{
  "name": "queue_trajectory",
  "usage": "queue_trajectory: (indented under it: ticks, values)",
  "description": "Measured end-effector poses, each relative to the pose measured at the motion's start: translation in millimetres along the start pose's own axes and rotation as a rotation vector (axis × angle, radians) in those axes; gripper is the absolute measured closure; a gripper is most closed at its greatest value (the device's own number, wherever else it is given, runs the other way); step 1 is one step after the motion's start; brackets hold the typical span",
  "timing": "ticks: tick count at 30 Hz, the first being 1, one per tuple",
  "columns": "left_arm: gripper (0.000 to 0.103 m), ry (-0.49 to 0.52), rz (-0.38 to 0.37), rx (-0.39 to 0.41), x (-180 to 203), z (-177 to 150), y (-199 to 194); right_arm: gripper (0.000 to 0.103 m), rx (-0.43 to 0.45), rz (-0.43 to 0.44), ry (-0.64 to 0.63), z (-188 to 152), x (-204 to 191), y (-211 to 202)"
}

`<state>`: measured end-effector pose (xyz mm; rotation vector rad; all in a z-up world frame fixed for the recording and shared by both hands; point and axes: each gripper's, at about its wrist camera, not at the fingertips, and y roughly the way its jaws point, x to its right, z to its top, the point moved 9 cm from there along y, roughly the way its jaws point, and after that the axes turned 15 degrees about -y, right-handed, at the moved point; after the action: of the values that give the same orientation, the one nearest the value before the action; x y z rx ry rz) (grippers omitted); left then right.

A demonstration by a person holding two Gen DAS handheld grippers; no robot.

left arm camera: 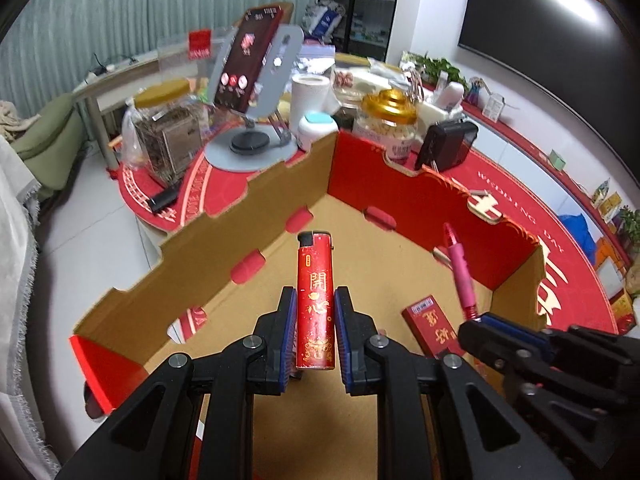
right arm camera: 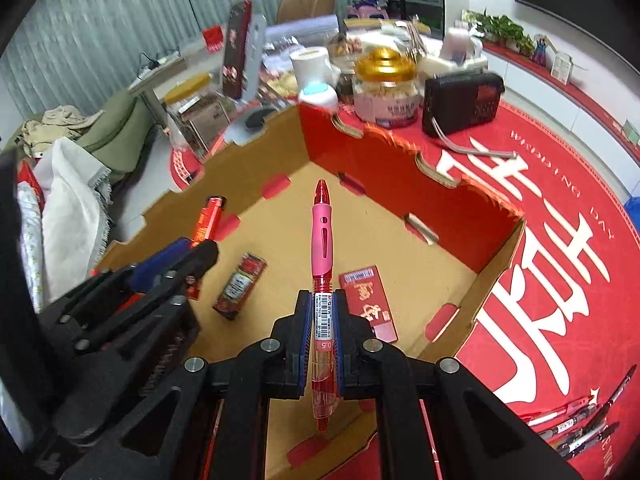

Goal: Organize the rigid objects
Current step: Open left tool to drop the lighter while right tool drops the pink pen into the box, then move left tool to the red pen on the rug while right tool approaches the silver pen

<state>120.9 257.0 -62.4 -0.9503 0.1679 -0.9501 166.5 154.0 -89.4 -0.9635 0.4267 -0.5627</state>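
My left gripper (left arm camera: 315, 294) is shut on a red lighter (left arm camera: 315, 272) with gold characters, which stands upright over the floor of an open cardboard box (left arm camera: 224, 224). My right gripper (right arm camera: 322, 296) is shut on a pink and red pen (right arm camera: 322, 236) that points forward over the same box. In each wrist view the other gripper shows at the side: the right gripper (left arm camera: 474, 322) with the pen (left arm camera: 460, 268), and the left gripper (right arm camera: 200, 248) with the lighter (right arm camera: 208, 216). On the box floor lie a red cigarette pack (right arm camera: 370, 304) and a small dark red carton (right arm camera: 239, 284).
The box sits on a round red mat (right arm camera: 560, 240). Behind it stand a gold-lidded jar (right arm camera: 386, 88), a black radio (right arm camera: 464, 104), a paper roll (right arm camera: 310, 64) and a phone stand (left arm camera: 248, 92). Several pens (right arm camera: 576, 424) lie on the mat at the lower right.
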Motion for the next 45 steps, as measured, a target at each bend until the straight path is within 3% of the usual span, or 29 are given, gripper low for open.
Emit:
queue_trajectory:
  ticks: [1,2,3,5,6,7,9,11,12,14,16,18,22,27,29,30,33,34,37,42,45]
  values:
    - [0.082,0.002,-0.001,-0.005,0.6,-0.4,0.6,0.092,-0.013,0.003,0.000,-2.3,0.8,3.1]
    - [0.073,0.006,-0.013,-0.005,1.9,-0.8,0.3,0.092,-0.020,0.002,0.000,-4.2,2.3,5.2]
    - [0.053,0.013,-0.023,-0.006,3.8,-1.3,-0.3,0.092,-0.022,0.000,-0.002,-5.5,3.6,5.3]
    - [0.031,0.015,-0.020,0.028,4.6,1.1,-7.0,0.090,-0.016,-0.008,-0.002,-6.3,6.0,1.5]
    - [0.029,0.005,-0.027,0.065,3.9,4.8,-13.5,0.076,-0.008,-0.014,-0.002,-6.4,7.5,-3.4]
    - [0.026,-0.012,-0.048,0.094,3.4,8.5,-20.5,0.050,0.001,-0.023,0.000,-6.4,8.9,-8.0]
    - [0.018,-0.068,-0.122,0.126,2.7,15.1,-36.6,0.018,0.081,-0.040,0.020,-3.8,15.5,-28.4]
    - [0.012,-0.133,-0.201,0.172,0.4,23.2,-58.5,0.017,0.174,-0.047,0.060,-3.0,23.4,-55.6]
    - [0.000,-0.156,-0.213,0.197,-1.1,27.3,-67.7,0.017,0.208,-0.043,0.079,-3.7,26.9,-67.3]
    - [0.000,-0.210,-0.224,0.287,-6.1,37.0,-95.5,0.017,0.278,-0.041,0.129,-9.2,35.9,-92.0]
    - [0.000,-0.234,-0.275,0.334,-4.8,42.1,-117.2,0.001,0.325,-0.042,0.187,-21.1,45.0,-112.8]
    - [0.000,-0.262,-0.361,0.363,0.1,45.4,-139.4,0.001,0.357,-0.031,0.227,-31.0,48.1,-125.3]
    - [0.000,-0.366,-0.432,0.358,3.4,50.4,-164.6,0.001,0.374,-0.016,0.281,-54.6,52.8,-142.3]
    - [0.000,-0.685,-0.508,0.409,-18.9,61.5,-201.5,0.001,0.452,-0.100,0.359,-83.4,68.3,-166.3]
    - [0.000,-0.740,-0.491,0.433,-25.4,61.1,-211.8,0.001,0.445,-0.113,0.387,-94.3,77.1,-168.8]
    - [0.000,-0.722,-0.445,0.452,-24.7,61.3,-215.4,0.001,0.434,-0.112,0.397,-99.6,81.9,-169.0]
    - [0.000,-0.489,-0.335,0.464,1.7,51.6,-212.5,0.001,0.418,-0.132,0.443,-119.4,100.5,-174.7]
    - [0.000,-0.377,-0.307,0.422,20.1,39.5,-202.5,0.001,0.408,-0.138,0.458,-128.6,107.4,-176.5]
    - [0.000,-0.157,-0.346,0.259,70.7,-3.6,-169.2,0.001,0.316,-0.198,0.498,-165.8,130.4,-174.8]
    - [0.000,0.109,-0.386,-0.053,149.9,-106.2,-105.1,0.001,0.172,-0.261,0.618,-241.4,168.3,-169.1]
    - [0.000,0.329,-0.296,-0.210,172.8,-172.0,-69.9,0.001,0.086,-0.256,0.688,-285.3,182.1,-163.9]
